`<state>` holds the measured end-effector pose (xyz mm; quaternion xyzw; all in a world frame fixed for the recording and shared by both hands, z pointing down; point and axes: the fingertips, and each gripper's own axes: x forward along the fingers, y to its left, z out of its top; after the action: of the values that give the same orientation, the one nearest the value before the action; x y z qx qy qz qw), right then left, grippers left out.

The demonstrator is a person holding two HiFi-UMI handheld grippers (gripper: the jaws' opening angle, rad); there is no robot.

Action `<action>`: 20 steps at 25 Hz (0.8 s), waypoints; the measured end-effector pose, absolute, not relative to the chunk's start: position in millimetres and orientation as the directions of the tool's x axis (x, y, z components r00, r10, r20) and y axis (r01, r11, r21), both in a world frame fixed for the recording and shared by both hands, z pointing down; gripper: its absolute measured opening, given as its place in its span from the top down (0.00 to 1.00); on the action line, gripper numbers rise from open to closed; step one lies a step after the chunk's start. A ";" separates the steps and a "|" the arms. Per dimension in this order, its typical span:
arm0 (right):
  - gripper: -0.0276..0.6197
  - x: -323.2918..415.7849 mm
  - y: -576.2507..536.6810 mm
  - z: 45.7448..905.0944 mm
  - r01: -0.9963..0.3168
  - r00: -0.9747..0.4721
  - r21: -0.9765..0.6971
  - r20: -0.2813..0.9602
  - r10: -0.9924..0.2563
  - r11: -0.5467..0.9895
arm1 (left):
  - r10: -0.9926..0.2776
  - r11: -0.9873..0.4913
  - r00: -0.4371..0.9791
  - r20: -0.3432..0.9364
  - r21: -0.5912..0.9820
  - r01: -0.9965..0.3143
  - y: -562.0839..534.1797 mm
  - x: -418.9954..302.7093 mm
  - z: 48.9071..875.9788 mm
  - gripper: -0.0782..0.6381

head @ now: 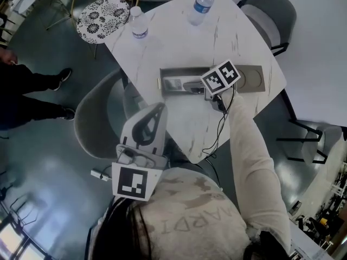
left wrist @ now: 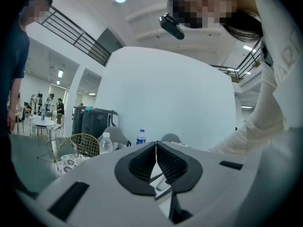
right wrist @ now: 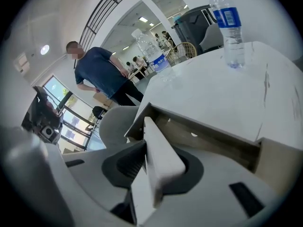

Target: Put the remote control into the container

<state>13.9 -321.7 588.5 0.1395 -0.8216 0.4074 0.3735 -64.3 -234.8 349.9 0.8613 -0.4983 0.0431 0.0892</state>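
Note:
The long grey container [head: 255, 80] lies across the white marble table [head: 179, 42]. My right gripper [head: 205, 89] hangs over the container's middle, under its marker cube. In the right gripper view a white remote control [right wrist: 156, 141] sits lengthwise between the pads of the right gripper [right wrist: 158, 164]. The left pad lies against its side, and its far end points into the container's open trough [right wrist: 208, 138]. My left gripper [head: 154, 112] is held low by my body, off the table's near-left edge, fingers upward. In its own view the left gripper [left wrist: 156, 148] has its pads together on nothing.
Two water bottles [head: 201, 5] [head: 138, 23] stand at the table's far side. Grey chairs [head: 97, 121] [head: 274, 15] flank the table, and a patterned seat [head: 103, 18] stands beyond its far-left corner. A person [head: 27, 91] stands on the floor at left. A cable [head: 219, 129] trails from the right gripper.

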 end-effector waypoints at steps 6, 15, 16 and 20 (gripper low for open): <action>0.74 12.2 -319.9 592.1 -0.488 -0.658 -0.493 0.750 0.068 0.720 | -0.849 -0.488 0.501 0.166 0.117 -0.865 -238.4 -66.6 351.7 0.87; 0.68 14.8 -321.1 598.1 -0.514 -0.572 -0.391 0.820 0.035 0.764 | -0.844 -0.495 0.509 0.170 0.121 -0.860 -242.1 -66.3 355.0 0.87; 0.68 16.9 -321.5 598.3 -0.511 -0.550 -0.365 0.835 0.030 0.778 | -0.843 -0.496 0.510 0.170 0.122 -0.860 -242.4 -66.4 355.3 0.87; 0.68 26.6 -320.6 600.7 -0.461 -0.440 -0.236 0.898 0.010 0.856 | -0.843 -0.495 0.511 0.168 0.130 -0.859 -243.1 -67.5 355.4 0.87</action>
<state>26.6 -320.6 600.7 0.1379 -0.8167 0.2306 0.5107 -67.5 -243.1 355.4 0.8636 -0.4927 0.0410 0.0990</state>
